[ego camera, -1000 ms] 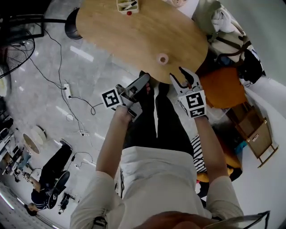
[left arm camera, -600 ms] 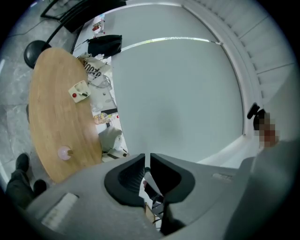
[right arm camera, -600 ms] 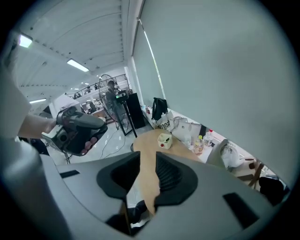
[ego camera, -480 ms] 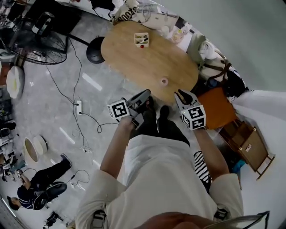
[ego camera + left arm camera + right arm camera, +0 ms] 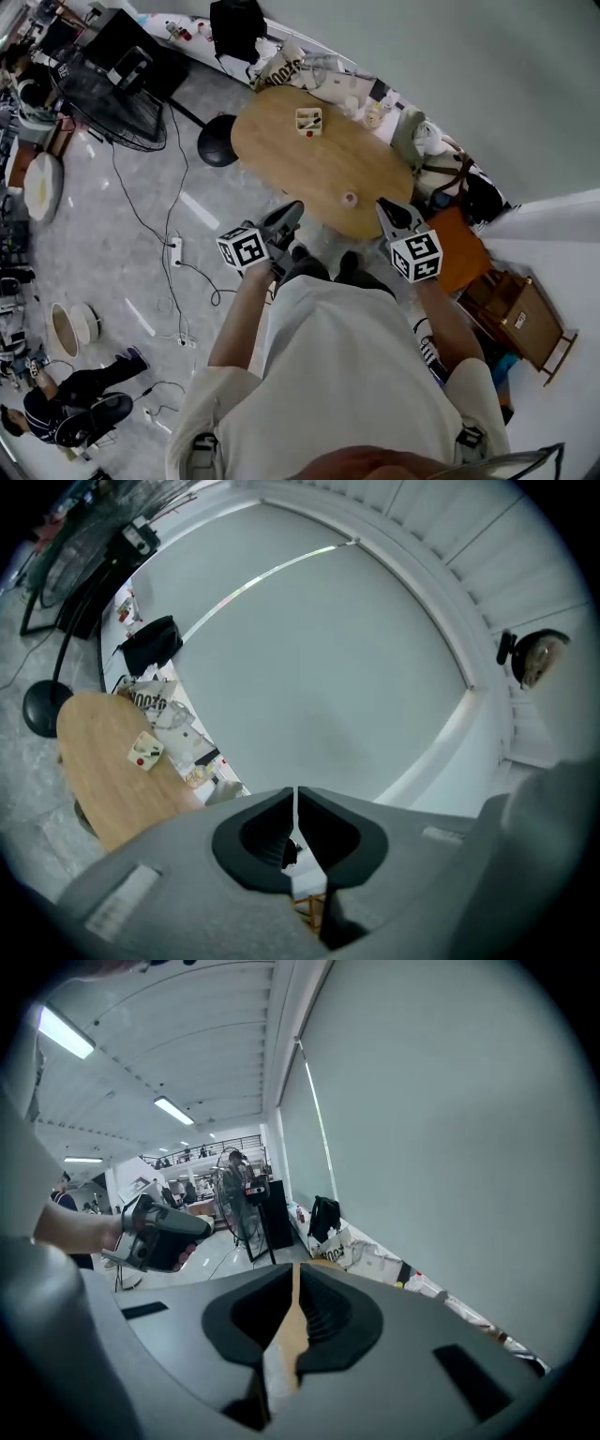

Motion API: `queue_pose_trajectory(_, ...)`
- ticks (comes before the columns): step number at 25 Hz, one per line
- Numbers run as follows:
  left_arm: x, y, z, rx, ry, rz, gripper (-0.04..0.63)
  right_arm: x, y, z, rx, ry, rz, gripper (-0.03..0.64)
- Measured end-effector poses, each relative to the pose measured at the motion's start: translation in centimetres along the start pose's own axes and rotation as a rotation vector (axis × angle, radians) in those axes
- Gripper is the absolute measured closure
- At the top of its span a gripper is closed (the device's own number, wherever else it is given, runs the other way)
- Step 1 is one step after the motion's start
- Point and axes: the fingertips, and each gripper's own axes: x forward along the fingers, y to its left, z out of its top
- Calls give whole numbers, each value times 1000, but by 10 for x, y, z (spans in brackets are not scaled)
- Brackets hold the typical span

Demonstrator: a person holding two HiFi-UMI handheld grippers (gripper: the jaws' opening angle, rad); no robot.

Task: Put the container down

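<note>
Left gripper (image 5: pixel 296 794) has its jaws pressed together with nothing between them. Right gripper (image 5: pixel 295 1269) is closing, its jaws almost met, and nothing is between them either. In the head view both are held out in front of the person's body, well apart from each other, tips pointing toward the near edge of the table (image 5: pixel 319 169). A small ring (image 5: pixel 350 198) lies on the table by that edge, between the two tips. The container (image 5: pixel 308 121) stands on the wood toward the far side, well apart from both grippers. It is white with small items inside and a red spot at its near rim. Beyond the table, clutter lines the wall. A fan (image 5: pixel 103 89) stands to the left, a power strip (image 5: pixel 175 251) and cables lie on the floor, and a person (image 5: pixel 75 398) sits on the floor well off to the left
</note>
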Motion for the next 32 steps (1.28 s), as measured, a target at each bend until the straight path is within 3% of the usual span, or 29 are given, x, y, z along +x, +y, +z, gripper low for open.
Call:
queue_pose_trajectory(9, -51, -18, 75, 261, -9, 39, 565, -20, 33, 58, -13, -67, -145, 607)
queue_pose_trajectory(16, -65, -38, 115, 530, 8, 35, 565, -30, 47, 90, 18, -135, -239, 607)
queue_pose_trajectory(23, -69, -56, 134, 610, 6, -2, 565, -53, 47, 108, -11, -165, -273, 609)
queue_pose_trajectory(32, -64, -63, 142, 615, -13, -1, 565, -70, 38, 122, -18, -193, -296, 615)
